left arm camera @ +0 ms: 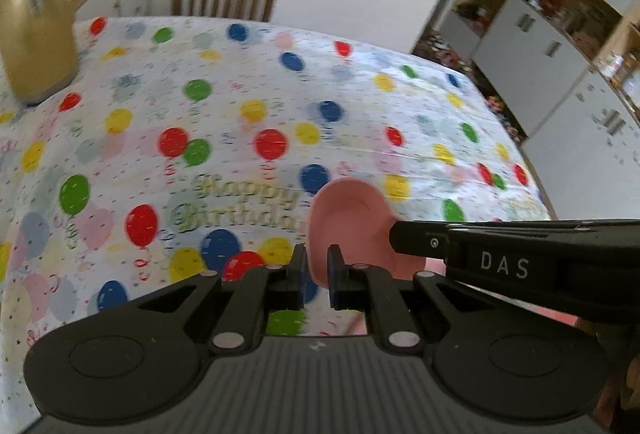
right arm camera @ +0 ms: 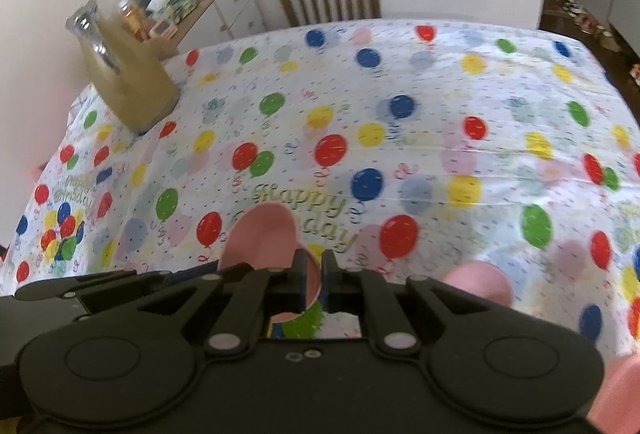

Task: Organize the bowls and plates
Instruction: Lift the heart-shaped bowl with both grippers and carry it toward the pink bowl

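Above the balloon-print tablecloth (left arm camera: 248, 81), your left gripper (left arm camera: 317, 276) and right gripper (right arm camera: 316, 276) each pinch the rim of the same pink bowl (left arm camera: 352, 226), lifted over the table's near edge.

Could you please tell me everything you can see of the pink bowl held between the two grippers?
The pink bowl is small, smooth, matte and plastic-looking, and what shows of its inside is empty. It is tilted nearly on edge above the balloon tablecloth. The left gripper and right gripper are each shut on its thin rim, from opposite sides.
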Motion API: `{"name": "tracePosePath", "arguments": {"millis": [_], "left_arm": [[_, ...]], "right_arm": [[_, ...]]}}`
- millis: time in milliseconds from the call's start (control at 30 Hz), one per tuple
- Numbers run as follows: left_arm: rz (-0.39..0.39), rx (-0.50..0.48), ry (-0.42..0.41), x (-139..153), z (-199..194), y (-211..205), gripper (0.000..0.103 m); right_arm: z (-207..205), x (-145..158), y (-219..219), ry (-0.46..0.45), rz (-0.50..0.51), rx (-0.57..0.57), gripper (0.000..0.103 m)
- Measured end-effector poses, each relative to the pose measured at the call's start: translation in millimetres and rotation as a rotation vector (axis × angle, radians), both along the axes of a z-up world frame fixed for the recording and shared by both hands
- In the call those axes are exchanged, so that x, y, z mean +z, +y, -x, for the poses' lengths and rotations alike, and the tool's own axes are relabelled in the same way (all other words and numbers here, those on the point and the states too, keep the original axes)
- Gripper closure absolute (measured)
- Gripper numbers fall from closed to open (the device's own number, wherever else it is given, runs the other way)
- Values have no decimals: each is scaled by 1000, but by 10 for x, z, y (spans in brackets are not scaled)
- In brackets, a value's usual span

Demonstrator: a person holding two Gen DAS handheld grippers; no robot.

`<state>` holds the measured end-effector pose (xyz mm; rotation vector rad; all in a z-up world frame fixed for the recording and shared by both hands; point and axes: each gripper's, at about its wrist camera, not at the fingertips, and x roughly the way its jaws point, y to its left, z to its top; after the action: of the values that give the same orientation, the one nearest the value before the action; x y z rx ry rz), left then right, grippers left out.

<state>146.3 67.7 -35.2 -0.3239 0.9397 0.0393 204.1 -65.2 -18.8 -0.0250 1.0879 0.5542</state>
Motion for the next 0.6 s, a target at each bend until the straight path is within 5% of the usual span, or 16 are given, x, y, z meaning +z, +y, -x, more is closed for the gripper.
{"name": "tracePosePath", "arguments": {"millis": [600], "left_arm": [[0,-324,-26,176,-49,-1285,93]], "right_arm": [[384,206,-1360,-29,-9,-310,97]]}}
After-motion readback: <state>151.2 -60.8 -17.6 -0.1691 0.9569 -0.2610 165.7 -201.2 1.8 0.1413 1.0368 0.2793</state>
